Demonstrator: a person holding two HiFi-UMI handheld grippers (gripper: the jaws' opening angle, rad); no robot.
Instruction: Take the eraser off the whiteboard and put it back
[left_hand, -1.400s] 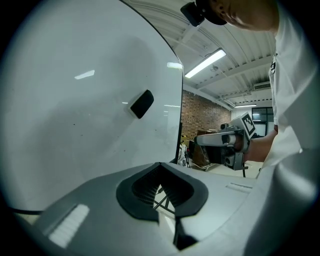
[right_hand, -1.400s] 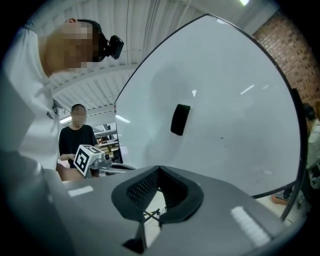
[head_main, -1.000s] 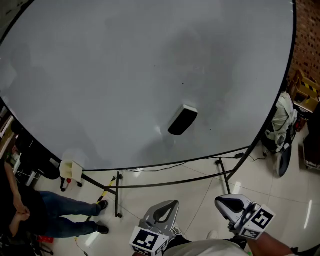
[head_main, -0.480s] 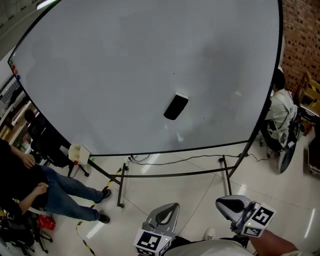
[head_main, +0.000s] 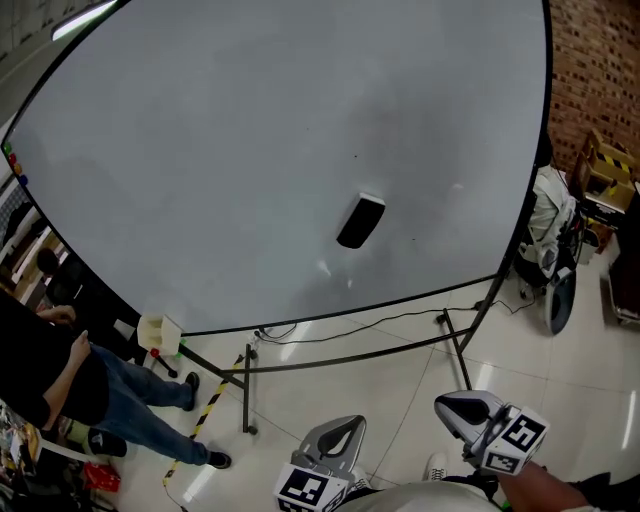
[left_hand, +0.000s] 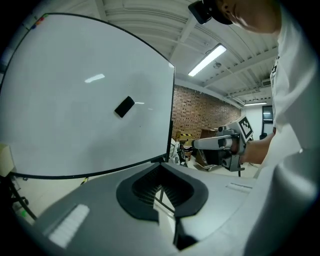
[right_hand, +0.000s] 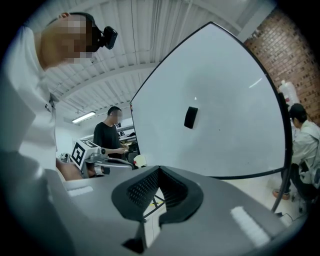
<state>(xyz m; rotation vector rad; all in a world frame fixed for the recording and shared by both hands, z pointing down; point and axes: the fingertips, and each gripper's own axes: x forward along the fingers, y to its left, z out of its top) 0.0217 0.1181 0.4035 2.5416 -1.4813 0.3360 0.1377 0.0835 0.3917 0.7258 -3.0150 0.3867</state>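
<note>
A black eraser clings to the big whiteboard, right of its middle and a bit above the lower edge. It also shows as a small dark block in the left gripper view and the right gripper view. Both grippers hang low and far in front of the board, above the floor. My left gripper is shut with nothing in it, its dark pads meeting. My right gripper stands beside it, jaws together and empty.
The board's black stand with floor bars and a cable runs below it. A person in dark clothes sits at the left beside a small white box. Another person in white and cardboard boxes are at the right by a brick wall.
The head view has shifted, so the board's lower edge and stand sit a little differently. The eraser stays on the board and both grippers stay low and shut.
</note>
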